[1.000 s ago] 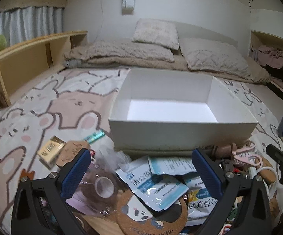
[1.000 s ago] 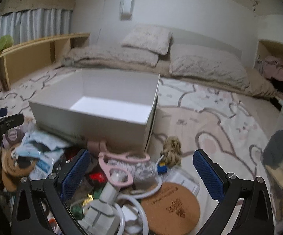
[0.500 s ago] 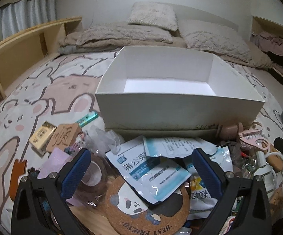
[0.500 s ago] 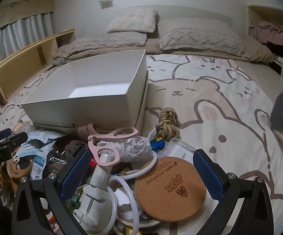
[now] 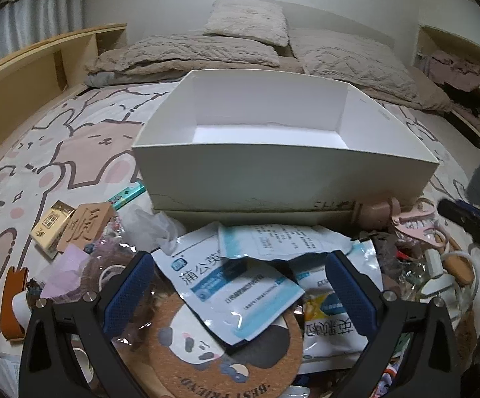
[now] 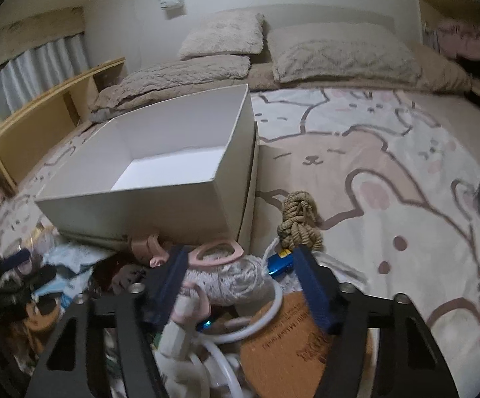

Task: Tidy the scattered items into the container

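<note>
The white box (image 5: 283, 179) stands open on the bed, just beyond the pile of clutter. My left gripper (image 5: 239, 258) is open and hovers over blue-and-white sachets (image 5: 230, 285) that lie on a panda cork coaster (image 5: 206, 358). My right gripper (image 6: 240, 258) is low in the pile and its jaws are closing. A grey-white yarn bundle (image 6: 240, 282) and the pink scissors (image 6: 215, 253) lie between them. The left pad is at the bundle, while the right pad stands apart from it. The box (image 6: 133, 212) is up and to the left.
A rope knot (image 6: 298, 222), a blue item (image 6: 278, 263), a white cable (image 6: 266, 315) and a cork coaster (image 6: 293, 348) crowd the right gripper. A gold packet (image 5: 52, 222), a wooden block (image 5: 87, 225) and a tape roll (image 5: 114, 268) lie left. Pillows (image 5: 246, 23) are behind.
The right gripper rolled, dropped into the pile and narrowed its jaws around the yarn bundle and scissors. The left gripper sank a little toward the sachets and stayed open.
</note>
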Motion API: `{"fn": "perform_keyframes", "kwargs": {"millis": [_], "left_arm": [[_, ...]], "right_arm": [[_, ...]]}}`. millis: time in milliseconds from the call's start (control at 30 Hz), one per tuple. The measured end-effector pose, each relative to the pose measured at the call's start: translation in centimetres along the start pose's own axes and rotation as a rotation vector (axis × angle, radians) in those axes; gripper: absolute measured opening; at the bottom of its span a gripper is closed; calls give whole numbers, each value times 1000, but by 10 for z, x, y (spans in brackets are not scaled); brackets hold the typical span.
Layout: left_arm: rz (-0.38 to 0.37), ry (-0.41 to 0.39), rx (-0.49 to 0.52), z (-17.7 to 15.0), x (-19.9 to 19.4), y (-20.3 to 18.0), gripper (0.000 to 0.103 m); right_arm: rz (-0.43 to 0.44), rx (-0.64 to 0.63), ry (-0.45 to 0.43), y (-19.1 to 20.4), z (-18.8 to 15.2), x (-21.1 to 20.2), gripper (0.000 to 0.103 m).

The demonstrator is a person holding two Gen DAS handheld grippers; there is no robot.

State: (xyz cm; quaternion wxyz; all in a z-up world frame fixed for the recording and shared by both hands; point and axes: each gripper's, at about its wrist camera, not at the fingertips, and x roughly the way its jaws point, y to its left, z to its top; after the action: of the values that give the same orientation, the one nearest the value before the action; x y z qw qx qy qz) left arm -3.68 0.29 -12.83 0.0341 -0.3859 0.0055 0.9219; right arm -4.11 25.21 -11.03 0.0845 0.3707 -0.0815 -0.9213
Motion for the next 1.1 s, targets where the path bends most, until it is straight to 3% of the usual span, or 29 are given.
{"fn": "perform_keyframes", "kwargs": {"millis": [100,167,400,467,600,1000,1067,1100], "left_arm": [[-5,-1,10,0,0,-2,103],[-15,1,5,0,1,-2,103],[-42,28,-14,-2,4,1,103],[-67,40,-30,-2,5,3,103],[-133,55,-73,-3,5,6,103],[-257,51,-153,-2,4,6,101],[-260,43,-190,0,6,9,83],[-266,43,-216,0,8,11,83]], "right_arm": [[32,43,18,-3,2,10,56],[50,51,29,-2,2,15,47],[83,87,66,-3,0,25,44],[92,101,60,-5,0,23,28],[115,119,36,-8,2,14,14],[285,134,2,10,-5,-11,11],[299,141,3,10,-4,-11,11],[305,145,5,10,-5,-11,11]]}}
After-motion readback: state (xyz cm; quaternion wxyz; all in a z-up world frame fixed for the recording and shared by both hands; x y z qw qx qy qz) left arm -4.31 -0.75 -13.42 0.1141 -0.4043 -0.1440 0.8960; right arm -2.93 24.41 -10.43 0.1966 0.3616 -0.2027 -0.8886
